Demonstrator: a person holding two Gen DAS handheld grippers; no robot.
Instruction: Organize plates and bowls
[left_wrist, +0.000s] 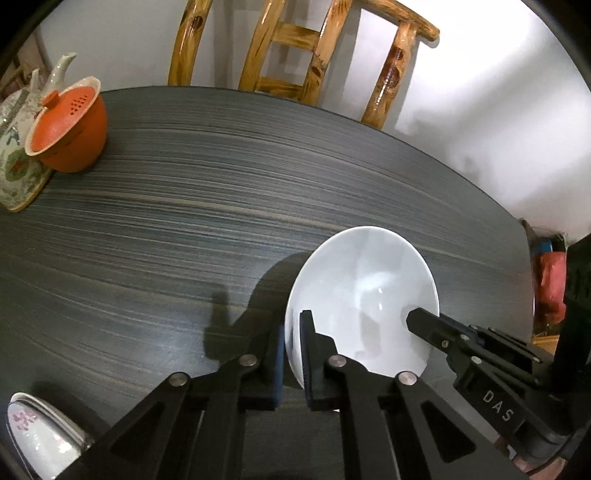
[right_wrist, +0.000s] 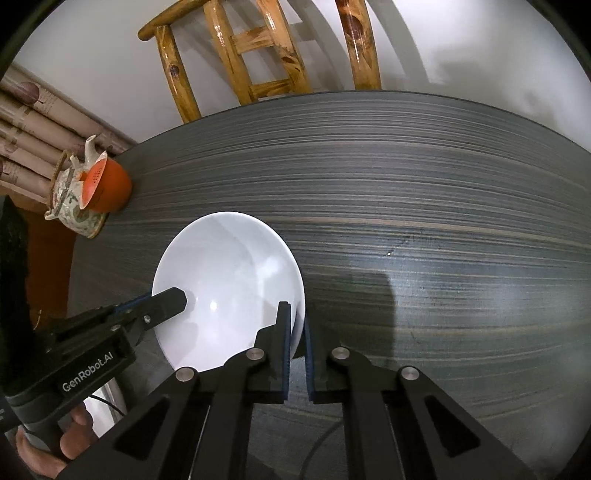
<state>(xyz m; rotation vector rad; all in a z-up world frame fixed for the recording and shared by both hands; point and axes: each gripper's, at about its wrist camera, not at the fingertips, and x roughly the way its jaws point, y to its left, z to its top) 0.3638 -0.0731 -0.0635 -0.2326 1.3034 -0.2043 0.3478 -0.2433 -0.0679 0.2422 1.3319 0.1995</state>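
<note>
Sitting on the dark striped counter (left_wrist: 184, 206), a white bowl (left_wrist: 362, 291), round, so no long way to it. Pinching its rim on two sides: left tongs (left_wrist: 291, 354) squeezing the near-left edge, one pad inside and one outside; right tongs (right_wrist: 297, 347) squeezing the rim on the other side the same way. Both pairs nearly shut, holding only the thin wall of the bowl. Lying right between the two tongs, so neither one nearer. Pointing steeply down, both of them. Probably lifting together next, keeping the bowl level so nothing slips. Waiting near the left tongs, a flowered dish (left_wrist: 40, 435). Standing far off at the counter's edge, an orange cup (left_wrist: 70, 125) beside a teapot (right_wrist: 70, 199).
</note>
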